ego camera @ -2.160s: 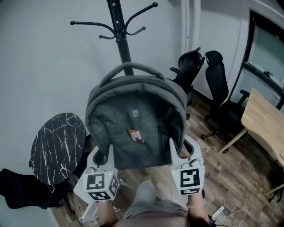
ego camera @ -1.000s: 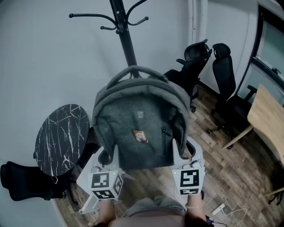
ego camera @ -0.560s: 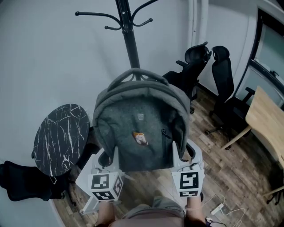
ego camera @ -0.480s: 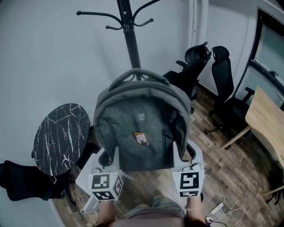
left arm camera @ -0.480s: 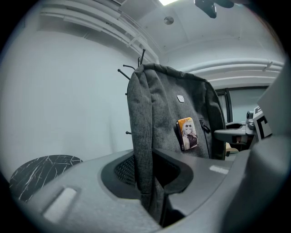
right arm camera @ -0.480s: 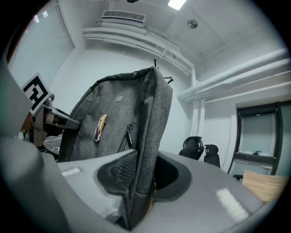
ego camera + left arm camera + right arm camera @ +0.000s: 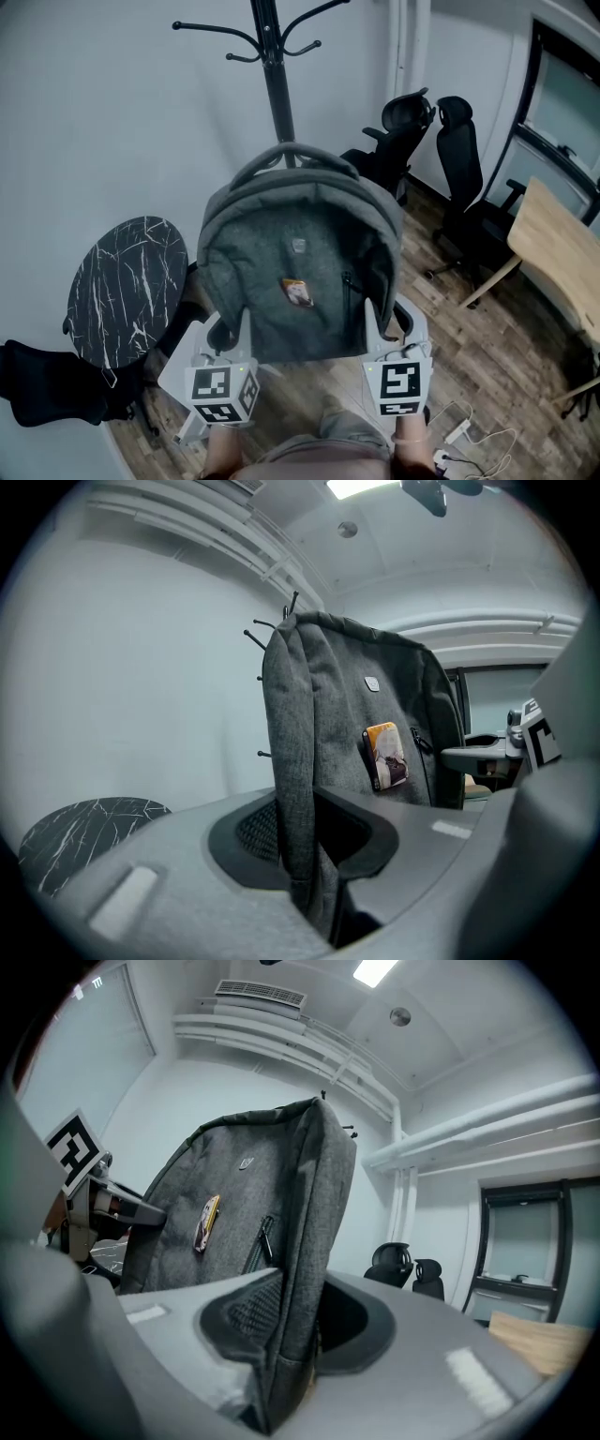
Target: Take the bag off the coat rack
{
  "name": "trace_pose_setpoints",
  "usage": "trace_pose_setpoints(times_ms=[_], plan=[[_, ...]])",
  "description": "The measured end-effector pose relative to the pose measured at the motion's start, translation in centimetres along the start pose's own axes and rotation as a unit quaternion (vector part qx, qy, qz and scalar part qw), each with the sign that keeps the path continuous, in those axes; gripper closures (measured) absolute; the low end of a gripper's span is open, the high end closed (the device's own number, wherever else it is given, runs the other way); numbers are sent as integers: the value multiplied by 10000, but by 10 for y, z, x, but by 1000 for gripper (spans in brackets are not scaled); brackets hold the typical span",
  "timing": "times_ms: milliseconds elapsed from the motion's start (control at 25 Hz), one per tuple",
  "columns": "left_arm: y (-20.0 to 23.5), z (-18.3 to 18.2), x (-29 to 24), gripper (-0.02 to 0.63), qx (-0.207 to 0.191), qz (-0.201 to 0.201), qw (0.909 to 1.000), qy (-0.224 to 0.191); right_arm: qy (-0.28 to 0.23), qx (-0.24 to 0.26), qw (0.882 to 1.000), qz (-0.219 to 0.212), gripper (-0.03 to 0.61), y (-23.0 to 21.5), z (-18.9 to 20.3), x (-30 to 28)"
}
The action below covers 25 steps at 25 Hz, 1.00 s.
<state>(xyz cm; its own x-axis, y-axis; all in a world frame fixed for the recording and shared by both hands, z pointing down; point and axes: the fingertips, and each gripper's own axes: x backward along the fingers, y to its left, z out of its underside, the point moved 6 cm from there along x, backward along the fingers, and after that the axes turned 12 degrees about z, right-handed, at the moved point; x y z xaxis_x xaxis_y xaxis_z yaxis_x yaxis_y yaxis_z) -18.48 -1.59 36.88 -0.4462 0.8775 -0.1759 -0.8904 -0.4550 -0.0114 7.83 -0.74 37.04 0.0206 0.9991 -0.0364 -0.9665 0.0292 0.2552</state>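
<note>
A grey fabric backpack [image 7: 295, 267] with a small orange badge [image 7: 297, 292] hangs in the air between both grippers, clear of the black coat rack [image 7: 273, 66] behind it. My left gripper [image 7: 232, 330] is shut on the bag's lower left edge; the cloth [image 7: 298, 789] runs down between its jaws. On the other side, my right gripper [image 7: 375, 328] is shut on the lower right edge, with the fabric [image 7: 305, 1269] pinched in its jaws. The bag's top handle [image 7: 286, 153] arches free, on no hook.
A round black marble side table [image 7: 122, 286] stands at the left, with a dark bag [image 7: 47, 394] on the floor beside it. Two black office chairs [image 7: 436, 150] sit at the back right. A wooden desk [image 7: 558, 248] and floor cables [image 7: 473, 441] lie right.
The backpack stays gripped in both grippers. The view has shifted slightly, with the coat rack sliding a little right and the bag holding its place.
</note>
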Motion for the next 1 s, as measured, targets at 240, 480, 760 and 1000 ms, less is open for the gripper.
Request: trace_pose_setpoints(times_ms=[240, 480, 760, 1000], plan=[[-11, 1, 23, 535, 15, 38, 10000, -74, -19, 40, 10000, 51, 483, 0, -4, 28], [-22, 5, 49, 535, 0, 29, 9999, -134, -52, 63, 9999, 69, 483, 2, -4, 55], [-33, 7, 72, 537, -5, -11, 9999, -134, -73, 29, 10000, 34, 483, 4, -5, 79], [-43, 9, 90, 535, 11, 4, 9998, -186, -102, 47, 9999, 80, 483, 4, -6, 102]])
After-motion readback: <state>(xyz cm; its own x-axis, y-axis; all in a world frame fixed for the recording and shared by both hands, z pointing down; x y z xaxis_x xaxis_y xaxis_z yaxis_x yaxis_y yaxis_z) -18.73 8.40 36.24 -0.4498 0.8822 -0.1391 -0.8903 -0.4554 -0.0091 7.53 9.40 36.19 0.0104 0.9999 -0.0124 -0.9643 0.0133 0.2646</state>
